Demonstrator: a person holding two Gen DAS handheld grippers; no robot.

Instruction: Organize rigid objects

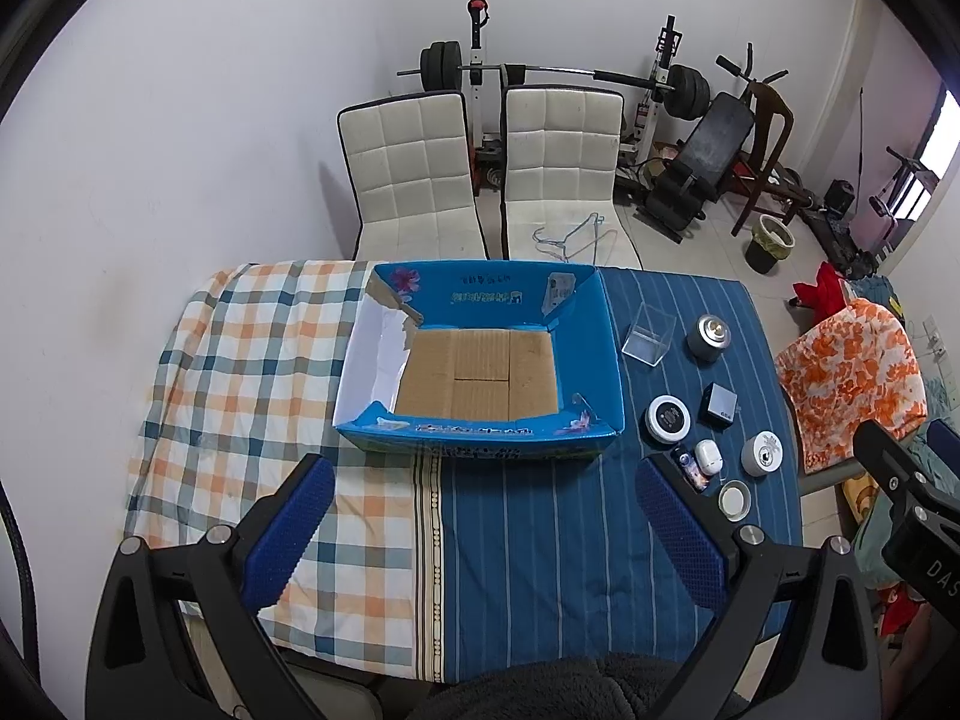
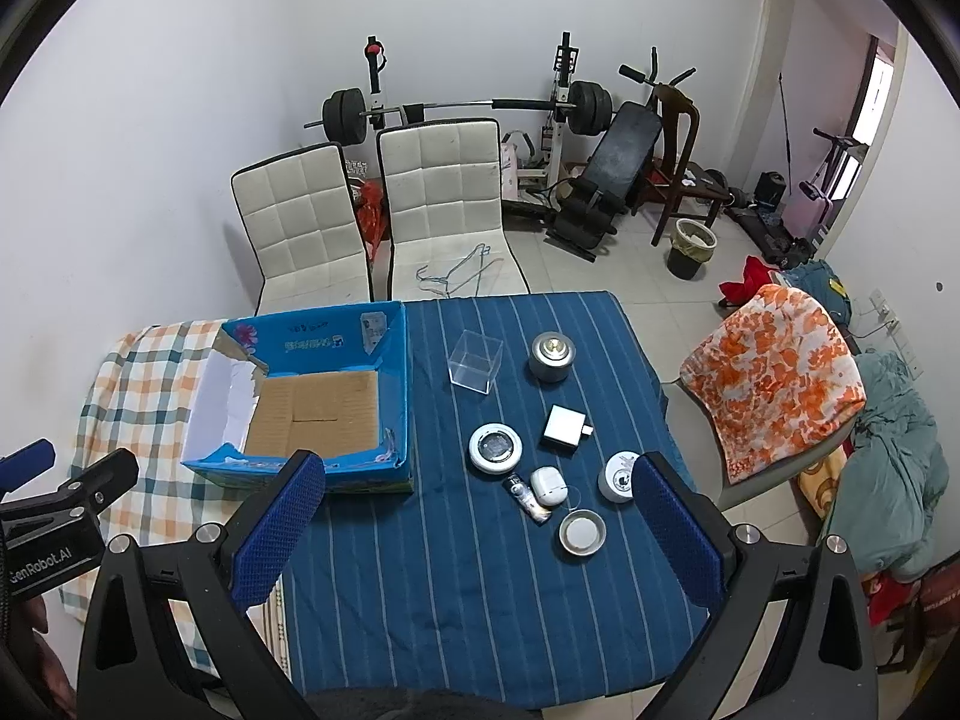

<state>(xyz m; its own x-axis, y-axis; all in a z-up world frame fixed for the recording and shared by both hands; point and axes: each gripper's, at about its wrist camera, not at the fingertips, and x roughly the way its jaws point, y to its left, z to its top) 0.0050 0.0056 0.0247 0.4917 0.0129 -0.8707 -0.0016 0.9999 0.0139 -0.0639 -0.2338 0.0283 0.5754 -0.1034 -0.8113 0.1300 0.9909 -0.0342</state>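
Both tongs hang above the near table edge with jaws spread wide and nothing between them: the right gripper (image 2: 477, 528) over the blue striped cloth, the left gripper (image 1: 480, 531) over the seam between the checked and striped cloths.

Nearest the right gripper, at about 1 o'clock, lies a small tin lid (image 2: 581, 533), thin and flat; it looks hard to pinch except across its rim. Just beyond sit a white earbud case (image 2: 548, 485), smooth and probably slippery, and a little foil tube (image 2: 527, 498) touching it. At 2 o'clock stands a white jar (image 2: 618, 477); at 12, a round white disc (image 2: 495, 447). Farther off are a grey cube (image 2: 564, 427), a metal tin (image 2: 552, 355) and a clear box (image 2: 476, 365), which is likely light and brittle, best taken by opposite walls.

All look stiff and light. The blue carton (image 2: 396, 384), at 11 o'clock, stands empty on the table, the likely destination.
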